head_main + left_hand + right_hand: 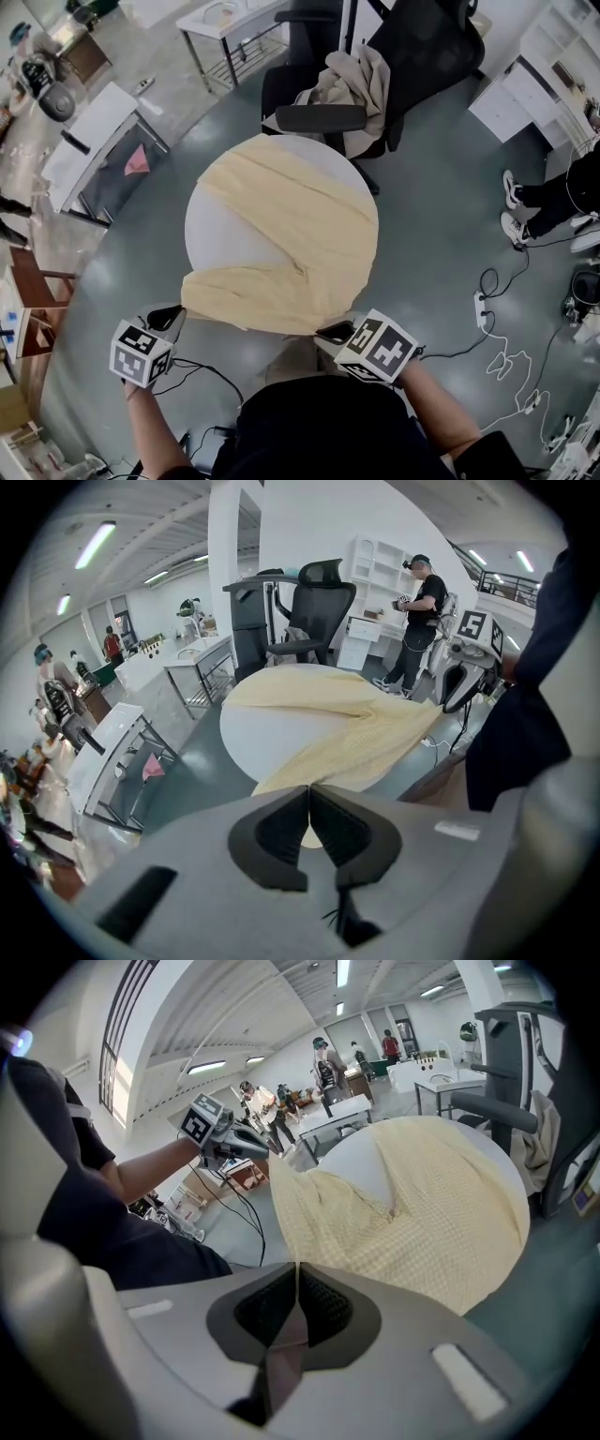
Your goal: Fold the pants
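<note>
The left claw (167, 321) at seven o'clock and the right claw (333, 331) at five are each pressed together, pinching the near edge of the pants (291, 234) spread over the round table (217, 239). I'd lift both evenly, with the cloth taut, and carry it toward twelve o'clock.

Round white table (225, 234), black office chair (319, 118), beige garment on it (361, 84), floor power strip (480, 307)

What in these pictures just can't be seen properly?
- Head view: the table's legs, hidden under its top and the pants.
- Right gripper view: how much of the pants the right gripper pinches; its shut jaws cover it.
- Head view: the beige cloth on the chair, too crumpled to tell what it is.
</note>
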A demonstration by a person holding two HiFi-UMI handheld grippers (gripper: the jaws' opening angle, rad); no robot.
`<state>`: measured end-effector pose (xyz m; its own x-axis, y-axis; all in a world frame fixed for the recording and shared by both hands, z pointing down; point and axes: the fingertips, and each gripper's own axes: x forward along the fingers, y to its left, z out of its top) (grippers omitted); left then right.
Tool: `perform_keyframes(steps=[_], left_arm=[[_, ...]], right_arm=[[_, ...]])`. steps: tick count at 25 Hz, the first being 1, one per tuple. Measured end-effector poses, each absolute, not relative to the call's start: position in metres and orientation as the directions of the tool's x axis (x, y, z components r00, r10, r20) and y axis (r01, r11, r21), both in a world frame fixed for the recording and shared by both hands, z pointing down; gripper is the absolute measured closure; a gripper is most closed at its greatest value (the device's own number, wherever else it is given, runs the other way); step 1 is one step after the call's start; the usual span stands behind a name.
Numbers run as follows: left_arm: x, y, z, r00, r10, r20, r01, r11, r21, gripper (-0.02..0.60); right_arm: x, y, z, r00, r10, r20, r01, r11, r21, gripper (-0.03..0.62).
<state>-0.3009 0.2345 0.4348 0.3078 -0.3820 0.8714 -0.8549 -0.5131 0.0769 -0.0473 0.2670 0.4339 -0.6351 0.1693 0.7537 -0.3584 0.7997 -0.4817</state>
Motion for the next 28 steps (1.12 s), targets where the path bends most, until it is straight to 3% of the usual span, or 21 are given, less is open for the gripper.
perform_keyframes(steps=[14,28], left_arm=[[-0.324,0.153,0.398,0.302,-0.463,0.833,-0.825,-0.565,-0.015,0.575],[-0.293,0.044,0.371,0.321,-0.474,0.82,-0.72,-0.685,-0.115,0.575]], right_arm=[[-0.08,0.236,0.412,-0.666,0.13,0.734,-0.374,0.794,-0.48,0.582],[-0.069,0.171,0.398,-0.686,-0.003,0.727,-0.469,0.766,-0.439,0.582]])
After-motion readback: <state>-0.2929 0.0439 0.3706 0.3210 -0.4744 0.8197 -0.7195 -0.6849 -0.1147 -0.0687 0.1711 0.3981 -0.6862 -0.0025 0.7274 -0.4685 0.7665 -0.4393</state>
